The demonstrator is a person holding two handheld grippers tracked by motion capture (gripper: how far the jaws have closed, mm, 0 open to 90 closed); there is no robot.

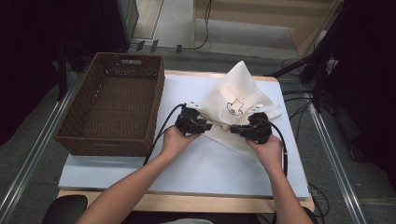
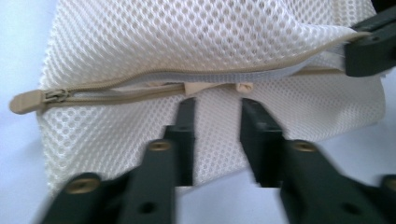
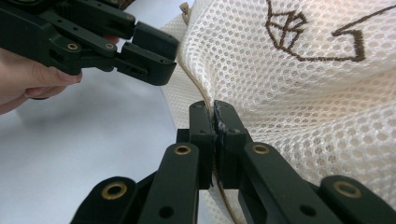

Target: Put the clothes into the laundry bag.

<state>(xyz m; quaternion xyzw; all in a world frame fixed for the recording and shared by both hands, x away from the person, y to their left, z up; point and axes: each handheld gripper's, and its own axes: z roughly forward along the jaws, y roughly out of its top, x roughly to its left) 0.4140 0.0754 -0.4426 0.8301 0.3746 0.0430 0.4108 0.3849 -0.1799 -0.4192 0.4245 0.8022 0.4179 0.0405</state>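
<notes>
A white mesh laundry bag (image 1: 238, 91) with a brown stitched figure (image 1: 235, 108) lies on the white table cover, one corner raised. Its beige zipper (image 2: 154, 84) runs across the left gripper view, with the pull tab (image 2: 27, 101) at the left end. My left gripper (image 2: 218, 108) is open, its jaws apart just below the zipper, with mesh behind them and nothing pressed. My right gripper (image 3: 215, 116) is shut on the bag's zipper edge. In the high view the left gripper (image 1: 208, 125) and right gripper (image 1: 233, 129) face each other at the bag's near edge.
A brown wicker basket (image 1: 112, 140) stands at the left of the table, holding nothing. The white table cover (image 1: 210, 168) spreads toward the person. Cables and stands lie on the floor beyond the far and right edges.
</notes>
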